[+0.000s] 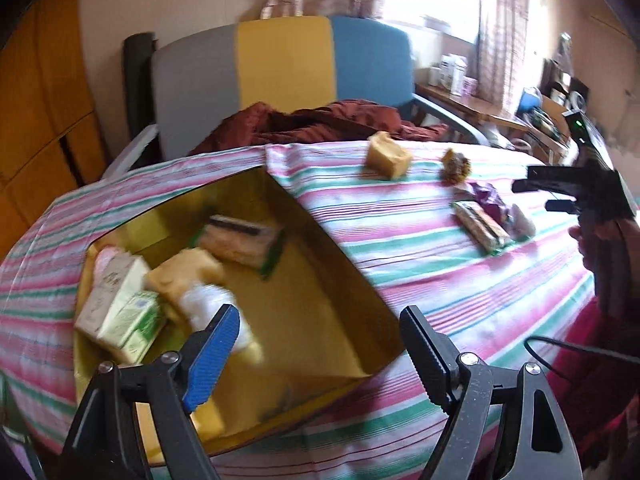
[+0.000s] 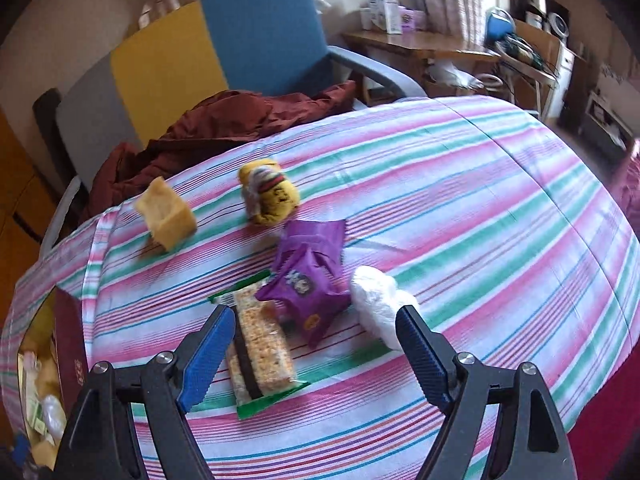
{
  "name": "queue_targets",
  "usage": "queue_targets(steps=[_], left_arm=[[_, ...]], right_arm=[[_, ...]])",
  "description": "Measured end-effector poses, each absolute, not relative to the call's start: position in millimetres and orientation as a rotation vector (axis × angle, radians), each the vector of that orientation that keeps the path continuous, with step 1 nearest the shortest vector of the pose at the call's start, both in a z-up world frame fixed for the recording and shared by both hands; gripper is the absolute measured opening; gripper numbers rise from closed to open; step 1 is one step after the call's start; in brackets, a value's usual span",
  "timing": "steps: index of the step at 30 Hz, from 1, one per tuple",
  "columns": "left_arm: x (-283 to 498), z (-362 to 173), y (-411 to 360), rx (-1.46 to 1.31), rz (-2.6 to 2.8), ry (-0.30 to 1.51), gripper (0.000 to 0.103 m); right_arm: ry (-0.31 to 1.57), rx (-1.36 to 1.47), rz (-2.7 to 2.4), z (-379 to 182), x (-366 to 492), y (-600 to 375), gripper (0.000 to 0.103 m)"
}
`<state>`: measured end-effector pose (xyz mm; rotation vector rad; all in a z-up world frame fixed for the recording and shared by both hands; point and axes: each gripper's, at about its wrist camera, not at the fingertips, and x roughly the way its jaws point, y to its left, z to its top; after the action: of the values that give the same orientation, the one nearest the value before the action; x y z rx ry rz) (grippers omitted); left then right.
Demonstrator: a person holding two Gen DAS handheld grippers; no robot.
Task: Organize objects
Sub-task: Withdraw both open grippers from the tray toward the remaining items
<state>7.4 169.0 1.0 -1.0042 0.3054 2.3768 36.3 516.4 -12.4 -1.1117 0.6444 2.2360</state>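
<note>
A gold-lined box sits on the striped tablecloth and holds several wrapped snacks, among them a green carton and a cracker bar. My left gripper hangs open over its near corner, nothing between the pads. To the right, loose on the cloth, lie a yellow cake cube, a yellow wrapped snack, purple packets, a filled cracker bar and a white wrapped piece. My right gripper is open just above the bar and packets.
A chair with a grey, yellow and blue back stands behind the table with a dark red garment on its seat. A cluttered wooden desk is at the far right. A hand holds the right gripper.
</note>
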Motion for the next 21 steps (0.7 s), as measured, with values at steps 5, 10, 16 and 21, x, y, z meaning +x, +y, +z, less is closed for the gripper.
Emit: queue_targets(steps=[5,10,16,21], left_arm=[[13,2,196,-0.977,2.315,0.354,0.083],[11,3,212,-0.97,2.286,0.37,0.083],[1,4,223,-1.0,2.269,0.342,0.085],[-8,3,234,-1.031,2.25,0.335,0.085]], right_arm=[[0.846,-1.042,2.147,-18,55,545,0.084],[0.99,-1.0,2.079,-25,69,562,0.084],[1.015,-1.034,2.086,-28,66,559,0.084],[1.105,-0.935,2.053,-26,82,572,0.084]])
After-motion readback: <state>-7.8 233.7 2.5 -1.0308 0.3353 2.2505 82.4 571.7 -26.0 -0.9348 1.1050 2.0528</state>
